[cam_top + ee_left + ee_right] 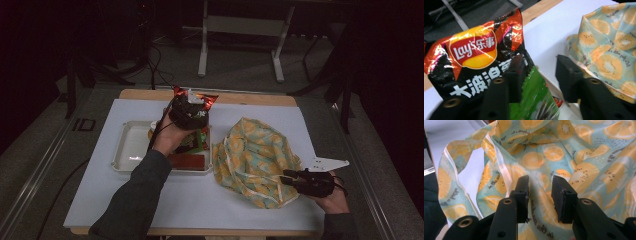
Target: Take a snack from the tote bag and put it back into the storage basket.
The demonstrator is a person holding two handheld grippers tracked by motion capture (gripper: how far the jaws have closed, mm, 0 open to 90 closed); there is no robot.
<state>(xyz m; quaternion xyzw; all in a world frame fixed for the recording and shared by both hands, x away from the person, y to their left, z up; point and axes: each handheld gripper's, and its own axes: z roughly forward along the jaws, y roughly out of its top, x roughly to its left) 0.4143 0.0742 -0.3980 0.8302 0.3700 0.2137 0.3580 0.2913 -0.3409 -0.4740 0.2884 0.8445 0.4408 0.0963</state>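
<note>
Black jaws of my right gripper [540, 195] sit closest to the lens, a fold of the fruit-print bag [564, 157] between them. Pads look pressed onto the cloth near the bag's rim, so I read it as clamped on the bag, probably to hold the mouth up and steady for loading. From the high view that gripper [291, 176] is at the bag's [252, 150] near right edge, hand parked on the white mat [100, 200].

Left gripper [537, 75] is half open. Chip bag [474, 50] lies against and behind the left jaw; green packet [536, 100] sits low in the gap. Right jaw stands clear, with mat behind it, so the pads are not pinching anything yet. I can't tell whether the left pad actually touches the chip bag. From above, this gripper [190, 112] hovers over the tray's [125, 150] right end, where the chip bag [210, 99] stands upright behind it and a red box [187, 161] lies at the near edge. Snacks are stacked in the tray, just beside the cloth bag, so the carry is short.

My guess: picking a snack for the bag. Next needs the jaws centred on one packet only; risk is grabbing both or crushing chips.
</note>
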